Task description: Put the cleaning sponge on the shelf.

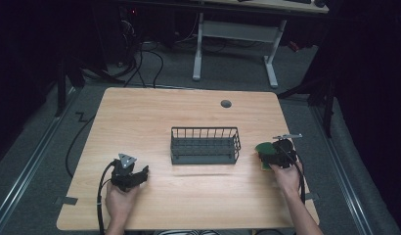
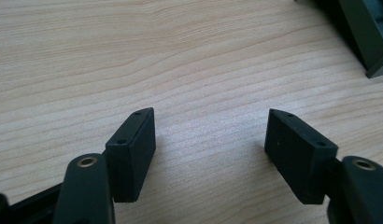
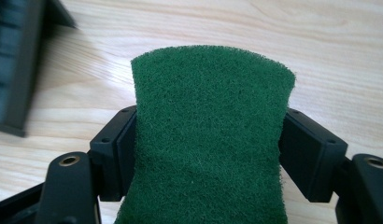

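Right gripper [image 3: 206,140]: jaws pinch a green scouring sponge [image 3: 208,140] from both sides. The pads press its two edges, and the green pad bows slightly between them. Its scrubby top face looks up at the camera; the far end sticks out past the jaw tips, over bare wood. Beyond the left jaw in the right gripper view, a dark corner of the wire basket [image 3: 14,65] sits on the table, apart from the sponge.

High view: the right gripper [image 1: 274,152] sits at the right side of the wooden table [image 1: 189,112], held in the person's right hand [image 1: 285,175]. The sponge [image 1: 263,149] shows at its tip, with a yellow edge at the underside. The sponge is just beside the right end of the basket [image 1: 205,145], outside it. Whether it touches the tabletop, I cannot tell.

Left gripper [image 2: 210,140]: jaws spread wide, nothing between them, only bare wood grain below. Ahead and off past the right jaw, a dark corner of the basket [image 2: 362,32] is visible in the left gripper view, well apart from the tips.

High view: the left gripper [image 1: 140,174] is low over the front-left part of the table, in the left hand [image 1: 121,198], cable trailing off toward the table's near edge. The basket stands upright mid-table, between the two grippers. A small grey grommet [image 1: 226,104] sits in the tabletop behind the basket.
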{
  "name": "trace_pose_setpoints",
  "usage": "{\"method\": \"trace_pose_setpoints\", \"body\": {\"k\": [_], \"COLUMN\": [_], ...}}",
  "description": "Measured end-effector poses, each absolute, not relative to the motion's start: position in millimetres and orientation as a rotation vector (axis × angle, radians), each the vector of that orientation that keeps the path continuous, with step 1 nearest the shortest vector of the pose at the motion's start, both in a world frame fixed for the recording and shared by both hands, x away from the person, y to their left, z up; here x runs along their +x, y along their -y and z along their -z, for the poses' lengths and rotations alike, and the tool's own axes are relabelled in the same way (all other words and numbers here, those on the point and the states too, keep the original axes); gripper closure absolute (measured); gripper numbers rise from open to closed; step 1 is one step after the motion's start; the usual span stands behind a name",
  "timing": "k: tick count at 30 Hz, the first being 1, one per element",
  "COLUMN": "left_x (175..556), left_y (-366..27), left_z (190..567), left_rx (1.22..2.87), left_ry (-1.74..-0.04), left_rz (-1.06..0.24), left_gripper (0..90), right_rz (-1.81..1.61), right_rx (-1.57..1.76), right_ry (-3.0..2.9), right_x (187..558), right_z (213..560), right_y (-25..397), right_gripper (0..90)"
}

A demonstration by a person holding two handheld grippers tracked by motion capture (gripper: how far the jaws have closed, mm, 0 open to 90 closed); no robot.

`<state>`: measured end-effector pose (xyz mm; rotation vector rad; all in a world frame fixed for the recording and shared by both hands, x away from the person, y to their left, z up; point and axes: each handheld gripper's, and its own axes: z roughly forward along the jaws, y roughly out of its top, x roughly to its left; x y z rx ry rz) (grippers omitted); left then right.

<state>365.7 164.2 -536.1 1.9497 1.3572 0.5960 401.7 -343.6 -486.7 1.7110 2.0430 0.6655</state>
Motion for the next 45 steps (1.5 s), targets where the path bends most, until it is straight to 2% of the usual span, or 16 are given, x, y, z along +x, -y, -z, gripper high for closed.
{"method": "trace_pose_setpoints", "body": {"k": [27,37,45], "left_x": [365.7,365.7,365.6], "left_y": [-163.9,-163.8,-163.8], "left_z": [536.1,536.0,536.0], "left_rx": [1.950,1.952,1.953], "left_ry": [-1.359,-1.357,-1.356], "left_rz": [-0.597,-0.597,-0.596], "left_gripper": [34.0,34.0,33.7], "right_rz": [-0.883,-0.964,-0.991], "right_rx": [1.463,1.366,1.276], "right_ry": [-2.146,-2.190,-2.243], "right_x": [388.7,399.6,415.0], "right_z": [416.3,387.3,370.3], "right_y": [312.2,288.5,250.0], "right_gripper": [27.9,27.9,27.8]}}
